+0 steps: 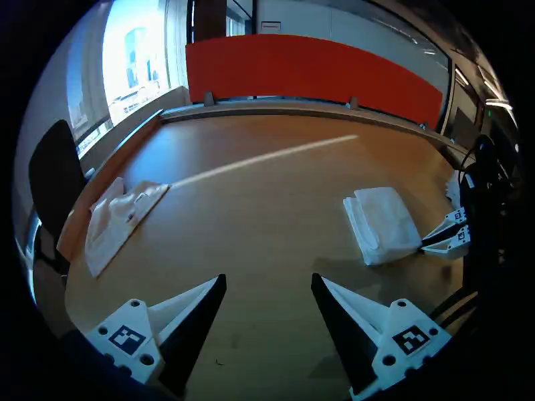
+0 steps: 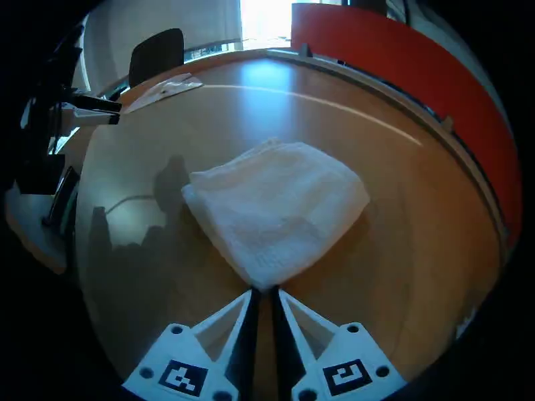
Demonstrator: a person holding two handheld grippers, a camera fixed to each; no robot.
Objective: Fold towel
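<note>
A white towel, folded into a thick square, lies flat on the wooden table. My right gripper has its fingers drawn almost together, pinching the towel's near corner. In the left gripper view the same folded towel lies to the right, with the right gripper at its near right corner. My left gripper is wide open above bare table, with nothing between its fingers, well left of the towel. It appears far off in the right gripper view as the left gripper.
A second, rumpled white cloth lies at the table's left edge, by a dark chair. A red partition runs along the table's far side. Dark equipment and cables stand at the right.
</note>
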